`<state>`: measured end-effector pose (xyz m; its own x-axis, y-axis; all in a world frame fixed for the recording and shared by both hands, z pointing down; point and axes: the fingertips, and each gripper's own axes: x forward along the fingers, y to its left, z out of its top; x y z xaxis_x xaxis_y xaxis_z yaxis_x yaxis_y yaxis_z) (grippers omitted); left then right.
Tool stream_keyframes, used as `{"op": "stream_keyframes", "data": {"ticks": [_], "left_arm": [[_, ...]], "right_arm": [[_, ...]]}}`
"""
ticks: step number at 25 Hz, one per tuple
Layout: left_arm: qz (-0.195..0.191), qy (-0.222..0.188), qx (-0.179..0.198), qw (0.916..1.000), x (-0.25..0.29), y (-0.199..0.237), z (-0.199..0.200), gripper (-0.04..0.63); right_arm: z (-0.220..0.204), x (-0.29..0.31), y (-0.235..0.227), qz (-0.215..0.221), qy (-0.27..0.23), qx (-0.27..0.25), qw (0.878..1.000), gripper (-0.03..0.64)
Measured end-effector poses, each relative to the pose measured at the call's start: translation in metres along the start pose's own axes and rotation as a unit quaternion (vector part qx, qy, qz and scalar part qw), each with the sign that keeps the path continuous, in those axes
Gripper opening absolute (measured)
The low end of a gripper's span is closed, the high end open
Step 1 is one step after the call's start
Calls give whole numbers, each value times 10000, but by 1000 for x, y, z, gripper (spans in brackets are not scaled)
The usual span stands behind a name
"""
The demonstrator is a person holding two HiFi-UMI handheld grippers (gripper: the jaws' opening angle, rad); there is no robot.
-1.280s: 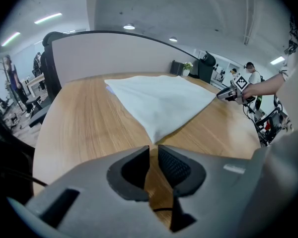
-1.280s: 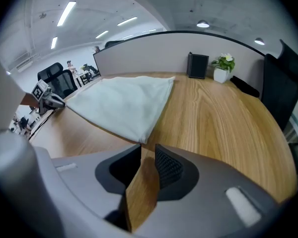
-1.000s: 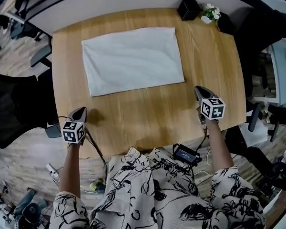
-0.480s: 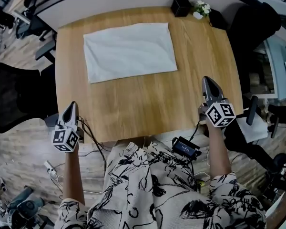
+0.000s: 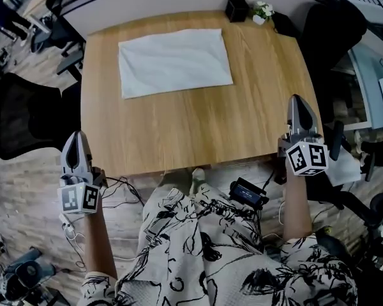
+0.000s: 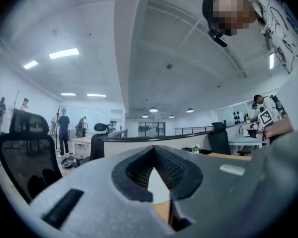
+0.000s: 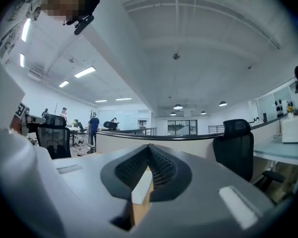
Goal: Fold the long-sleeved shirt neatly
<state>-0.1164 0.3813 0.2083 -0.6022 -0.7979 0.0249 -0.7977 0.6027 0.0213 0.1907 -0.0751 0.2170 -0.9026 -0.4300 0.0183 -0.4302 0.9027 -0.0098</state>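
Observation:
The white long-sleeved shirt lies folded into a flat rectangle on the far half of the wooden table. My left gripper hangs beyond the table's near left corner, over the floor, jaws shut with nothing in them. My right gripper is at the table's right edge, also shut and empty. Both are well apart from the shirt. In the left gripper view the left gripper points level across the room, its jaws closed. The right gripper in the right gripper view points level too, jaws closed.
A black box and a small flower pot stand at the table's far right corner. Black office chairs flank the table. A black device with cables hangs below the near edge. People stand far off.
Both grippers have risen and drawn back from the table, the left one outward past the left corner, the right one toward the right edge. The shirt has stayed where it was.

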Motion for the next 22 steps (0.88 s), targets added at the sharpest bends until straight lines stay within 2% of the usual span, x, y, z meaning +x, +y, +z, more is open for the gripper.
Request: {"op": "stream_keyframes", "data": {"ticks": [3, 5, 10, 13, 15, 18, 22], "left_arm": [[89, -597, 304, 9977, -25, -10, 30, 3], [157, -778, 594, 9951, -39, -18, 44, 2], [306, -986, 1055, 9890, -60, -21, 71, -2], [231, -849, 1264, 9881, -65, -20, 72, -2], [360, -848, 1295, 9873, -66, -15, 73, 2], [458, -1029, 1074, 9878, -68, -8, 80, 2], [554, -917, 869, 9904, -70, 3, 83, 0]], "right_arm": [[17, -16, 0, -55, -293, -161, 9994, 6], [26, -28, 2, -24, -444, -247, 9987, 6], [47, -49, 16, 88, -651, -427, 9969, 6], [57, -64, 26, 211, -696, -539, 9959, 6], [65, -75, 28, 242, -710, -599, 9954, 6], [76, -89, 23, 90, -784, -635, 9949, 6], [84, -107, 15, -160, -828, -168, 9963, 6]]}}
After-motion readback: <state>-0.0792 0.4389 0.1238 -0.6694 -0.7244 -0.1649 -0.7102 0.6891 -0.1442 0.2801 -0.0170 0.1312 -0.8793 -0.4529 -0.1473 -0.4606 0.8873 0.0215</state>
